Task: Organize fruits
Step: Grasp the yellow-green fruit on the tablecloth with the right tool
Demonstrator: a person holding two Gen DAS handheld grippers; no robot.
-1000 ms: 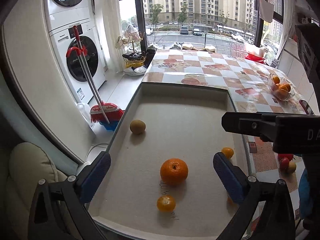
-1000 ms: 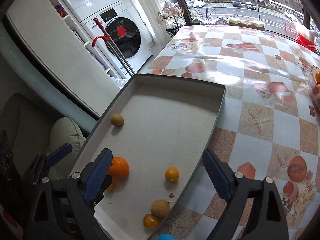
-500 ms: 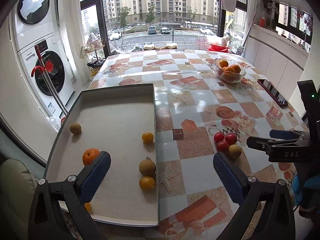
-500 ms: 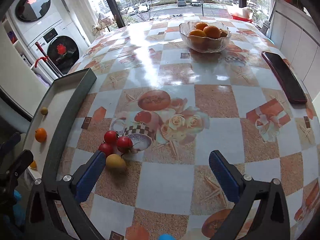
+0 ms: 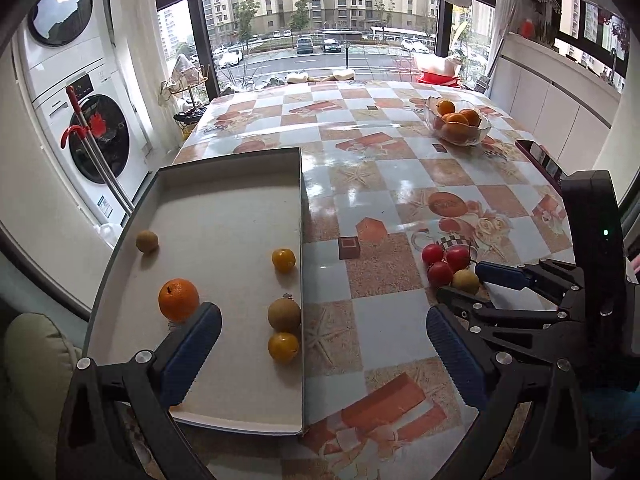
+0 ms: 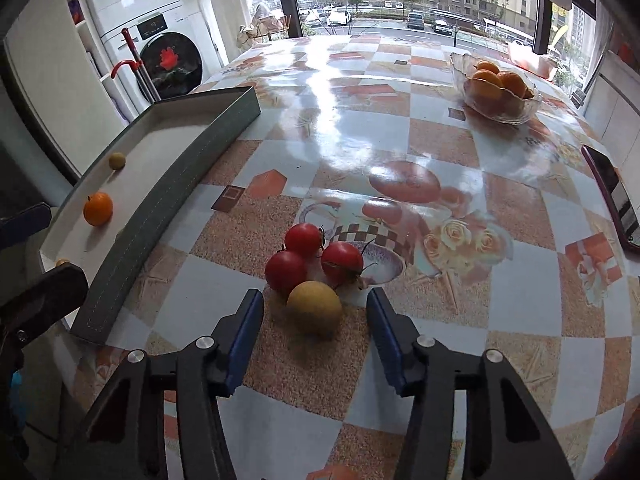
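Observation:
A pale yellow fruit [image 6: 315, 308] lies on the patterned tablecloth, touching three red tomatoes [image 6: 304, 240] just behind it. My right gripper [image 6: 314, 298] straddles this fruit. Its jaws are closing, and a gap still shows on each side of the fruit. From the left wrist view, the right gripper [image 5: 478, 283] reaches in from the right around the same fruit [image 5: 465, 281]. The left gripper [image 5: 322, 320] is open and holds nothing above the right wall of the grey tray [image 5: 301, 200]. The tray holds an orange [image 5: 178, 299], two small yellow fruits [image 5: 283, 259] and two brownish ones [image 5: 284, 314].
A glass bowl of oranges [image 5: 458, 126] stands at the far right of the table. A dark phone [image 6: 612, 196] lies near the right edge. Beyond the table's left side are stacked washing machines [image 5: 96, 136] and a red-handled mop [image 5: 76, 136].
Both views have swung from the tray toward the tomatoes. The right gripper has come down and forward around the yellow fruit and its jaws have narrowed. The left gripper has barely moved lately.

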